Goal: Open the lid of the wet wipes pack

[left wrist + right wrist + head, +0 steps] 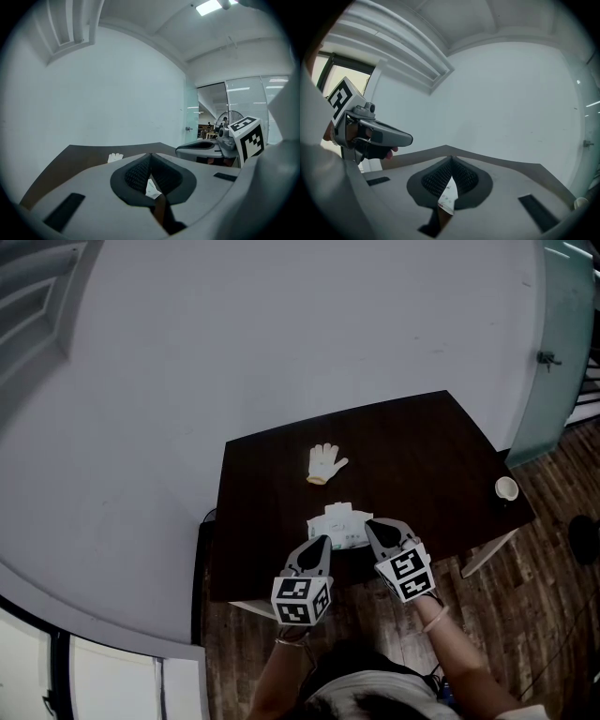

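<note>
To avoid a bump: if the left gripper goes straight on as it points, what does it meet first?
Probably the wet wipes pack, just ahead of the left gripper; the height between them is unclear.

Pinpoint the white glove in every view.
Head view: glove on the table's far half, beyond the wet wipes pack.
Left gripper view: small white shape on the table, left of the jaws.
Right gripper view: not visible.
Shared landmark: the dark table.
</note>
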Demonstrator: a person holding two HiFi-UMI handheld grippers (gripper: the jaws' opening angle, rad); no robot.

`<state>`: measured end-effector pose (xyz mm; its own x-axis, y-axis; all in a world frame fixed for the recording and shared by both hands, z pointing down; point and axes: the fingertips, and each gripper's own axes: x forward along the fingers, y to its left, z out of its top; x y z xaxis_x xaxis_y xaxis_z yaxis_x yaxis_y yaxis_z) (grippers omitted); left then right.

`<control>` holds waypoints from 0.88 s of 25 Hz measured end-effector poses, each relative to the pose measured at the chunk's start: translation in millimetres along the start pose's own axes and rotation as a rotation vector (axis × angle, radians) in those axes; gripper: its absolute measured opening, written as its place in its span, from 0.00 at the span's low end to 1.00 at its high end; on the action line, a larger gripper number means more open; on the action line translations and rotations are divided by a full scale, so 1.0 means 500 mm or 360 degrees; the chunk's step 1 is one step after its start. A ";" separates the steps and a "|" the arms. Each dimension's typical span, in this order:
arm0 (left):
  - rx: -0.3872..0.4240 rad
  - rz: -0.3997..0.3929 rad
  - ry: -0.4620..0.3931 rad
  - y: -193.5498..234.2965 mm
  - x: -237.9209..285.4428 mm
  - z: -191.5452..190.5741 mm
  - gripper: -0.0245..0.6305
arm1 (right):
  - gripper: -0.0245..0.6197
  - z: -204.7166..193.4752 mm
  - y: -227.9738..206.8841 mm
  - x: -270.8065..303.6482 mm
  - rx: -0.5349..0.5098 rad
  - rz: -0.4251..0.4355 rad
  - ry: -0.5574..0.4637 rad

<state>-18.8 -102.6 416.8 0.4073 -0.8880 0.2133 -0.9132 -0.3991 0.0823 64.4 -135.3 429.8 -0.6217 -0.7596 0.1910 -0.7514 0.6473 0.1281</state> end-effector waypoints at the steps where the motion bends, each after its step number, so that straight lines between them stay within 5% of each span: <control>1: 0.0005 -0.0004 -0.0007 0.003 -0.002 0.005 0.07 | 0.05 0.003 0.003 0.000 -0.0009 -0.0009 -0.0003; 9: 0.0102 -0.0063 -0.0025 0.036 -0.021 0.045 0.07 | 0.05 0.044 0.038 0.020 -0.0021 -0.0093 -0.0002; 22: 0.0040 -0.0099 -0.0089 0.084 -0.047 0.092 0.07 | 0.05 0.096 0.057 0.016 -0.0031 -0.0158 -0.0021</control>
<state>-66.1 -108.9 370.6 0.4640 -0.8724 0.1536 -0.8858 -0.4589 0.0690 27.2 -125.9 388.6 -0.5471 -0.8209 0.1639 -0.8052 0.5696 0.1649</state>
